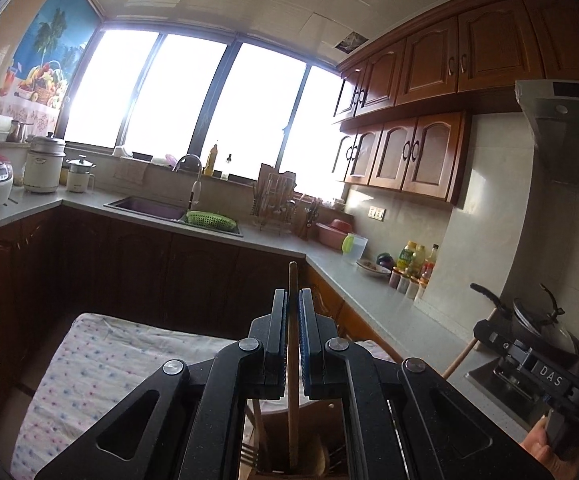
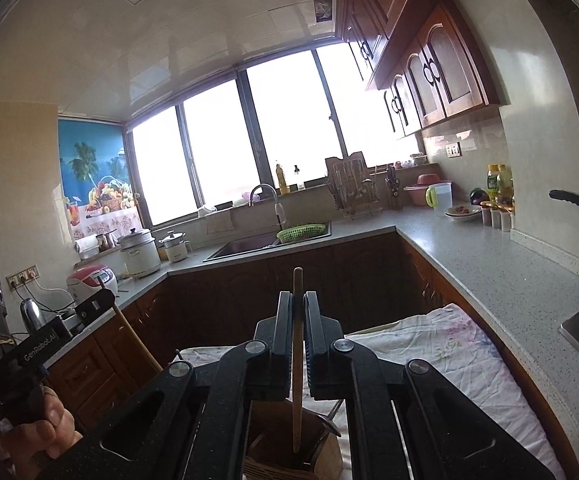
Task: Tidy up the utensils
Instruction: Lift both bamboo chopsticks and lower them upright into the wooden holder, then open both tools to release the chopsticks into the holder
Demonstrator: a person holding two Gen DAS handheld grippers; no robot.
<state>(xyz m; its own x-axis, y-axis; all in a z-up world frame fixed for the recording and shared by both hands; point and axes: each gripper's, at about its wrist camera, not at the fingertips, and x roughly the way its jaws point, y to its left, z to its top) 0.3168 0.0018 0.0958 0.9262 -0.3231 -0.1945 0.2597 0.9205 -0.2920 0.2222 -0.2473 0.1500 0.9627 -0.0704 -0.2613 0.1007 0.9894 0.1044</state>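
Wooden utensil handles stood upright in both clamped grippers: left gripper (image 1: 293, 316) held one handle (image 1: 292, 280), right gripper (image 2: 298, 320) another (image 2: 297, 284), each directly above the wooden holder (image 2: 289, 456) below.

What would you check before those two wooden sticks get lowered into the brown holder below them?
1. Left gripper clamped on its wooden utensil: ok, fingers shut on the handle.
2. Right gripper clamped on its wooden utensil: ok, handle pinched between the fingers.
3. Wooden holder beneath the right utensil: ok, the lower end hangs over its opening.
4. Holder upright on the cloth: cannot tell, the gripper hides most of it.
5. Free slot for both utensils: cannot tell, something already sits inside.
6. Grippers clear of each other: ok, each shows off to the side in the other's view.
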